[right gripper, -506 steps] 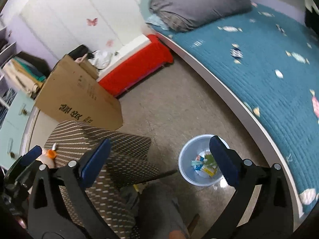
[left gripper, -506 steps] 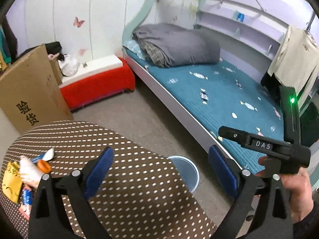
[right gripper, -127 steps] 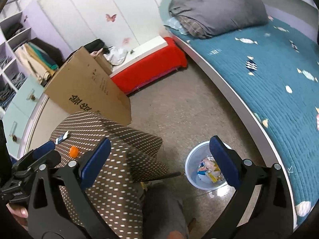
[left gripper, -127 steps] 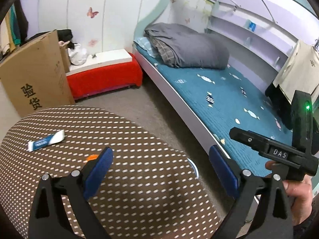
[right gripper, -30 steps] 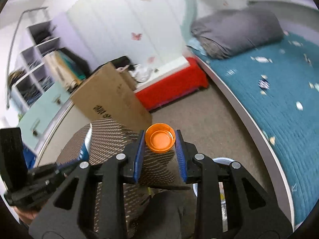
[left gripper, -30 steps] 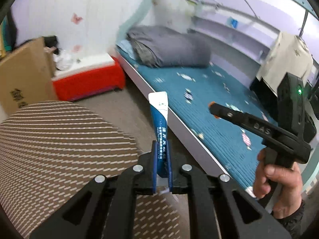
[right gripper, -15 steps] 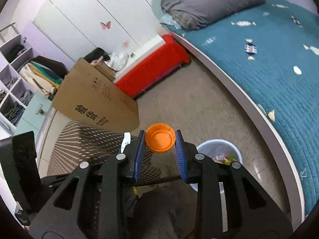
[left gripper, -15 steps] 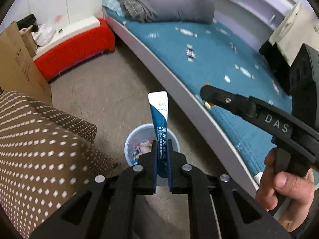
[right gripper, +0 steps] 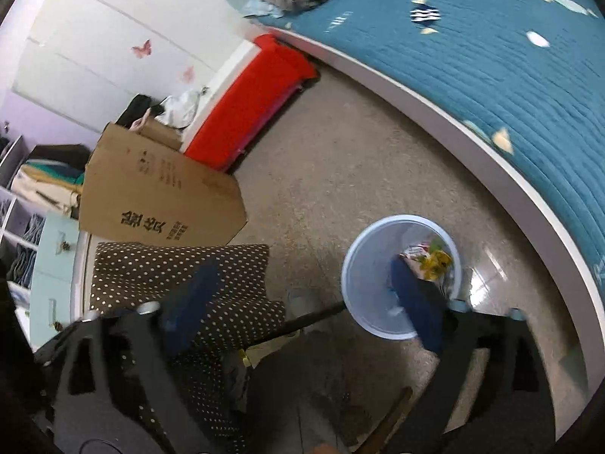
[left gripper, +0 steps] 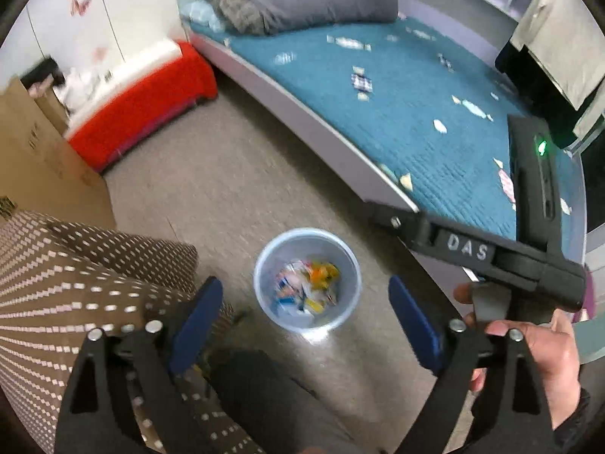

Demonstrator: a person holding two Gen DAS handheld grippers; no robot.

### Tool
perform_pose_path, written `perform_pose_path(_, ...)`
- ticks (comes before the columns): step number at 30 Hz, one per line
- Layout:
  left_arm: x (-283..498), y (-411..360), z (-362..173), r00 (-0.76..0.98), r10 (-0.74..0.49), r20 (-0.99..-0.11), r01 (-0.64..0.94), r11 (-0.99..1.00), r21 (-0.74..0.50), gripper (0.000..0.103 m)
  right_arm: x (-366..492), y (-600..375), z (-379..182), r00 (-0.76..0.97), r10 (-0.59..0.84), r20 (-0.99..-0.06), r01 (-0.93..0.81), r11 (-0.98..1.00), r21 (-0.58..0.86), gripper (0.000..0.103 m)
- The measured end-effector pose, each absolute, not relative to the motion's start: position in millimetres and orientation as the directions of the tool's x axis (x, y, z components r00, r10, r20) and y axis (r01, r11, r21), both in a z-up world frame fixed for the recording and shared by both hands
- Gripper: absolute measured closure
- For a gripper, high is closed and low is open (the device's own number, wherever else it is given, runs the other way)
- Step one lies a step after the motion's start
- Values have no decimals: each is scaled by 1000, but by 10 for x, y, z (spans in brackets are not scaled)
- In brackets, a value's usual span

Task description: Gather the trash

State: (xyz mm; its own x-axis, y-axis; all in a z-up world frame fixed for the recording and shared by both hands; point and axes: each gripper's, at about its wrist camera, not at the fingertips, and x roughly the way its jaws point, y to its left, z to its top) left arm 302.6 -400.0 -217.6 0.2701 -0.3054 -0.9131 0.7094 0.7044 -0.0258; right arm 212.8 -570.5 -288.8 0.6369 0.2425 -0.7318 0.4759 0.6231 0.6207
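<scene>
A pale blue trash bin (left gripper: 307,242) stands on the floor, with colourful wrappers (left gripper: 306,291) inside. It also shows in the right wrist view (right gripper: 363,265). My left gripper (left gripper: 302,321) is open and empty above the bin. My right gripper (right gripper: 302,295) is open and empty, its right finger (right gripper: 412,299) over the bin's opening. The right gripper's body (left gripper: 491,253) shows in the left wrist view, held by a hand.
A brown dotted round table (left gripper: 56,283) is at lower left. A bed with a teal cover (left gripper: 435,106) runs along the right. A red bench (left gripper: 143,102) and a cardboard box (right gripper: 159,185) stand by the wall. My legs are below.
Both grippers have opened. The blue tube has left the left gripper and the orange cap has left the right gripper. Both views have tilted down over the bin.
</scene>
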Motion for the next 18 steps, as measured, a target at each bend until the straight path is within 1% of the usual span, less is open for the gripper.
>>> perform_pose_path(5,2825,-3801,-1881,362,-395,-844,701,712,-32,11,1888,-5661,-2735,639,200,-743,484,646,590,6)
perform_pose_path(6,2760,-3749,-1808,384,-411,-827,700,713,-28,9,1825,-5634,-2669,643,190,-742,483,652,585,6)
perform_pose_path(9,2583,-3630,-1632,439,-426,-791,695,719,-1,8,1686,-5555,-2444,656,157,-738,472,677,564,6)
perform_pose_path(13,2324,-3354,-1318,487,-471,-735,686,728,-12,7,1568,-5362,-2090,692,125,-710,448,698,559,6)
perform_pose_path(18,2015,-3001,-969,594,-449,-667,633,773,42,6,1378,-5045,-1601,743,95,-662,396,735,550,6)
